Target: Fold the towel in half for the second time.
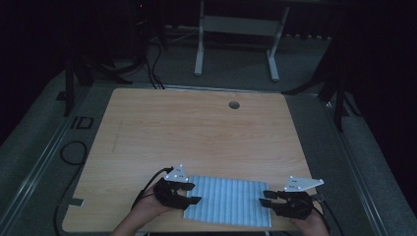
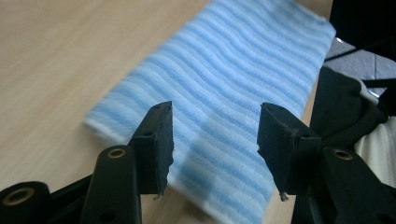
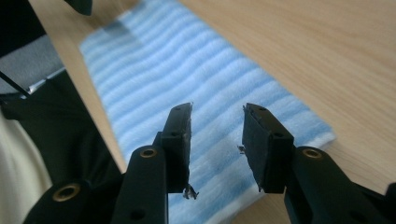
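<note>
A blue-and-white striped cloth [image 1: 228, 200] lies flat and folded near the front edge of the wooden table [image 1: 196, 132]. My left gripper [image 1: 193, 192] is at the cloth's left end, its jaws apart over the fabric. In the left gripper view the cloth [image 2: 224, 79] stretches away beneath the open left gripper [image 2: 215, 135], with nothing pinched between the pads. My right gripper [image 1: 265, 197] is at the cloth's right end. In the right gripper view the right gripper [image 3: 217, 135] stands open just above the cloth [image 3: 177, 70], close to its near corner.
A round cable hole [image 1: 234, 104] is at the table's far side. Beyond the table stands a white desk frame [image 1: 236, 29] on the grey floor. Black cables [image 1: 74, 152] loop on the floor at the left. The person's dark sleeve [image 2: 345, 107] is close by the front edge.
</note>
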Tool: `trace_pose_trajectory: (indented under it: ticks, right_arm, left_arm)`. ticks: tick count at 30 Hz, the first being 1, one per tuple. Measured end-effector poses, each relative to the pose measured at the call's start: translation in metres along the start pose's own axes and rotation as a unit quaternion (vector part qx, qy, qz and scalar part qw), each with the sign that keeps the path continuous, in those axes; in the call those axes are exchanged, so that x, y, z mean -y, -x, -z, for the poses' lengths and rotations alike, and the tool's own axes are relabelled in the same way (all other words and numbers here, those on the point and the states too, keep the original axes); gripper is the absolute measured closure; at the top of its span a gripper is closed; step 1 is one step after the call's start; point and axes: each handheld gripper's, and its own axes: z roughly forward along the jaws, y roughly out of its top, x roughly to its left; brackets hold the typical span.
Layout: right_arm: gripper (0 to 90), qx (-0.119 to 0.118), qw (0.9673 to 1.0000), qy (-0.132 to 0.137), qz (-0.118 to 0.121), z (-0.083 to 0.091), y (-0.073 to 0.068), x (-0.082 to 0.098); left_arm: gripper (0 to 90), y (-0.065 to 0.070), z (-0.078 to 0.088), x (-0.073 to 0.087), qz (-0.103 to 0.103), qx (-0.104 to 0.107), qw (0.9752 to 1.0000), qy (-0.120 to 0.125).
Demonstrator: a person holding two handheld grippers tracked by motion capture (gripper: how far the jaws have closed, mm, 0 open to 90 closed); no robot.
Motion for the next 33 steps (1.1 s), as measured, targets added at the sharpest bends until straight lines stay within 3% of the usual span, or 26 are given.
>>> trace_pose_trajectory:
  ticks: [3,10,13,16,19,22,27,33]
  right_arm:
    - [59.7,0.002,0.9999,-0.015,-0.003,-0.01,0.007,0.003]
    - [57.5,0.021,0.9984,-0.052,-0.008,-0.032,0.025,0.01]
    - [57.6,0.022,0.9986,-0.047,-0.01,-0.036,0.031,0.009]
    - [57.6,0.028,0.9983,-0.051,-0.002,-0.041,0.035,0.003]
    - [57.4,0.034,0.9981,-0.051,0.002,-0.049,0.039,-0.004]
    - [57.3,0.037,0.9979,-0.053,0.008,-0.058,0.045,-0.014]
    - [56.6,0.04,0.9974,-0.058,0.017,-0.078,0.051,-0.035]
    - [56.0,0.036,0.9974,-0.06,0.019,-0.097,0.06,-0.055]
  left_arm:
    - [45.7,-0.002,-0.011,0.002,-0.001,0.001,0.9998,-0.019]
    - [45.8,-0.012,-0.023,0.009,0.015,-0.006,0.9995,-0.027]
    - [45.9,-0.014,-0.024,0.01,0.016,-0.013,0.9994,-0.028]
    - [47.6,-0.018,-0.024,0.01,0.025,-0.024,0.9991,-0.024]
    - [47.6,-0.019,-0.023,0.01,0.014,-0.046,0.9985,-0.028]
    - [47.7,-0.026,-0.02,0.011,0.016,-0.054,0.998,-0.029]
    - [48.0,-0.042,-0.012,0.015,0.039,-0.07,0.9966,-0.019]
    - [47.9,-0.065,-0.003,0.014,0.048,-0.086,0.995,-0.02]
